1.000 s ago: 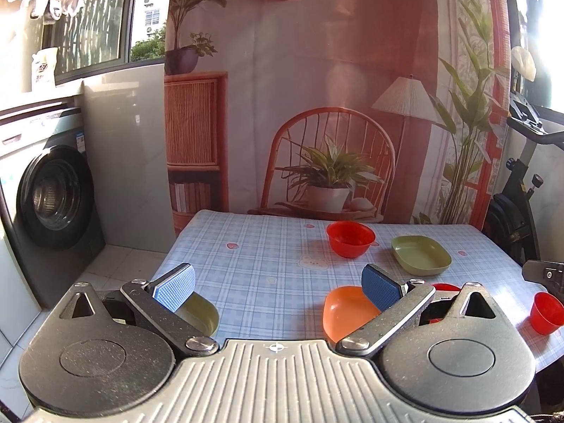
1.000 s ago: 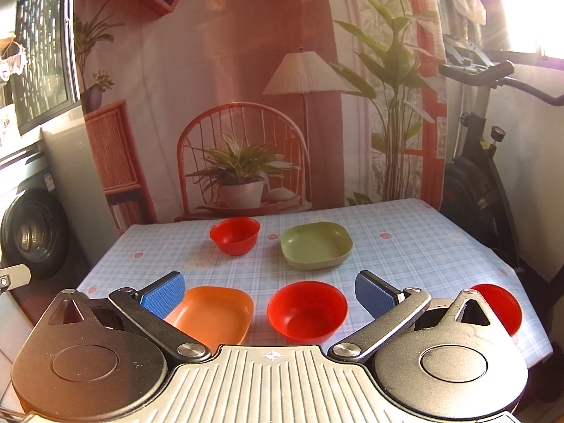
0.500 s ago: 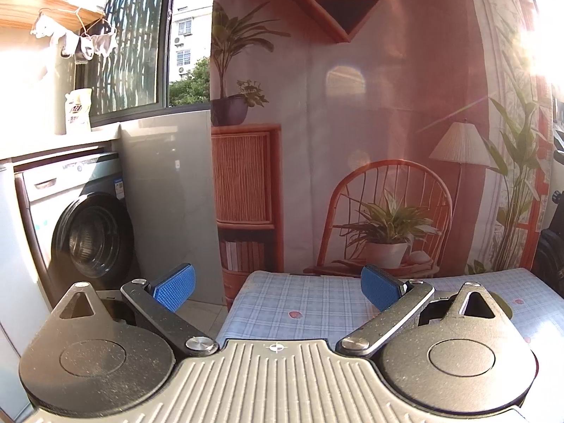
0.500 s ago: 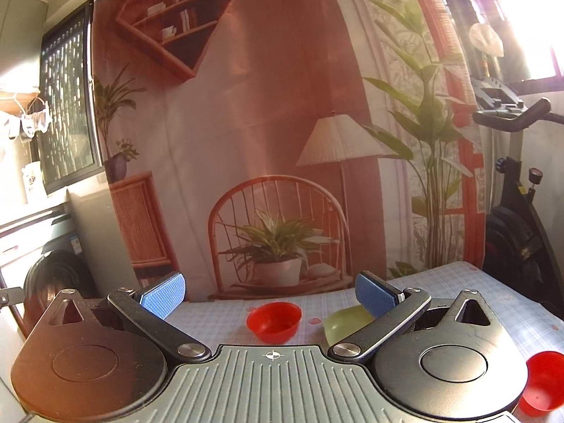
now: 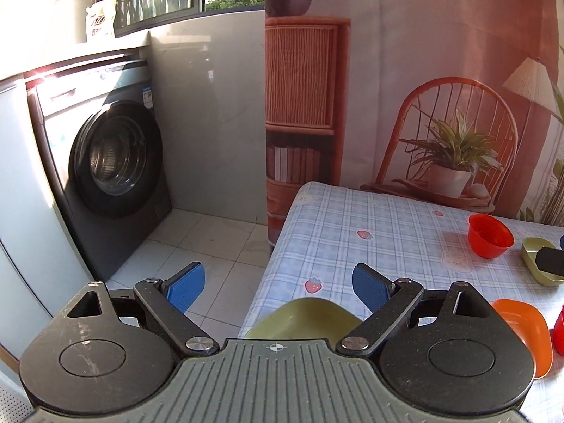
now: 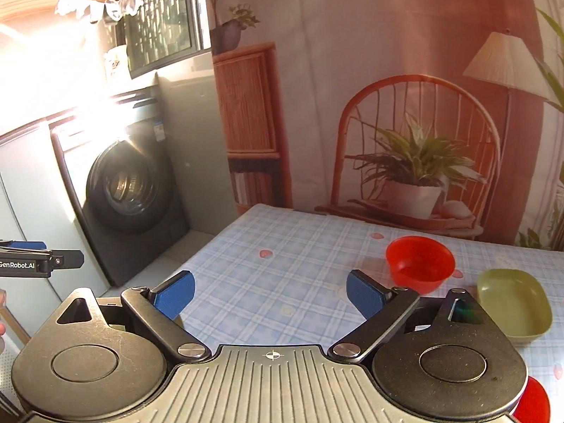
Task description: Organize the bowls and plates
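Both grippers swung back down toward the checked table (image 5: 370,225) — jaws just narrowing, nothing between them. Left gripper (image 5: 278,283) hung over the olive plate (image 5: 303,319) at the table's near-left edge; right gripper (image 6: 270,290) faced bare cloth. No dish grasped yet.

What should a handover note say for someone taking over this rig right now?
Left gripper: open, holding nothing, jaws just closing a little, over the table's near-left edge above a green dish.
Right gripper: open, holding nothing, jaws also just narrowing, over bare tablecloth.
On the table: red bowl, second green dish, orange plate, all apart.
Done: nothing stacked.
Left: gather plates and bowls.
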Motion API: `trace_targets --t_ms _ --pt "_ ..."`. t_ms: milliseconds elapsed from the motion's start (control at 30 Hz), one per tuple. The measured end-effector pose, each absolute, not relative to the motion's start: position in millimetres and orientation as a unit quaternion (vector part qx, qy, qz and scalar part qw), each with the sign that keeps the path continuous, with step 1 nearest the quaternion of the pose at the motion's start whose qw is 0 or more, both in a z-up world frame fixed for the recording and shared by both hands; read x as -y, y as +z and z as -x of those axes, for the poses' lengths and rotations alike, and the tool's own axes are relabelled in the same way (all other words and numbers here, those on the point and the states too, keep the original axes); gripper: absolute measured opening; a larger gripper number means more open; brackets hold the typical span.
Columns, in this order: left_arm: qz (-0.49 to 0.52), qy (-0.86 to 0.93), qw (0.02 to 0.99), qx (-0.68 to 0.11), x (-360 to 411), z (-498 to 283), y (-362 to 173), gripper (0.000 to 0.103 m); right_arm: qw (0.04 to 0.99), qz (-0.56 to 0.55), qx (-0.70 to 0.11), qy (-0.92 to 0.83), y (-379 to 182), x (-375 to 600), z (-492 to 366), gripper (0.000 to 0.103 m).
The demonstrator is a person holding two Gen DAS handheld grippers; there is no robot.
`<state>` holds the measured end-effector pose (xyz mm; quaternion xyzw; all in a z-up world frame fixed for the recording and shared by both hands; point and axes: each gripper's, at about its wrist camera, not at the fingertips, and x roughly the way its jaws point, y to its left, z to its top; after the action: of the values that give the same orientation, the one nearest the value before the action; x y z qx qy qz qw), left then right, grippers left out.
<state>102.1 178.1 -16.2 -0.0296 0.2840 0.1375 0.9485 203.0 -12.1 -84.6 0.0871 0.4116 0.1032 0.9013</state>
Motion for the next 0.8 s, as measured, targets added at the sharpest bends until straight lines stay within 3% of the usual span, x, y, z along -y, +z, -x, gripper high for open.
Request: trace_targets --t_ms 167,567,700,800 --pt "0.039 0.149 0.933 -0.325 -210 -111 -48 0.088 0.87 -0.097 -0.461 0.146 -127 -31 -227 0.065" --pt "0.083 0.14 0.902 -0.4 -226 -114 -108 0.074 0.817 -0.07 -0.531 0.214 -196 -84 -246 0.042" --pt "0.095 0.135 0.896 -0.412 -222 -110 -114 0.062 0.804 -0.076 -0.544 0.228 -212 -87 -254 0.039" --pt "0.115 0.136 0.889 -0.421 -221 -110 -120 0.053 0.799 -0.079 -0.549 0.234 -218 -88 -256 0.031"
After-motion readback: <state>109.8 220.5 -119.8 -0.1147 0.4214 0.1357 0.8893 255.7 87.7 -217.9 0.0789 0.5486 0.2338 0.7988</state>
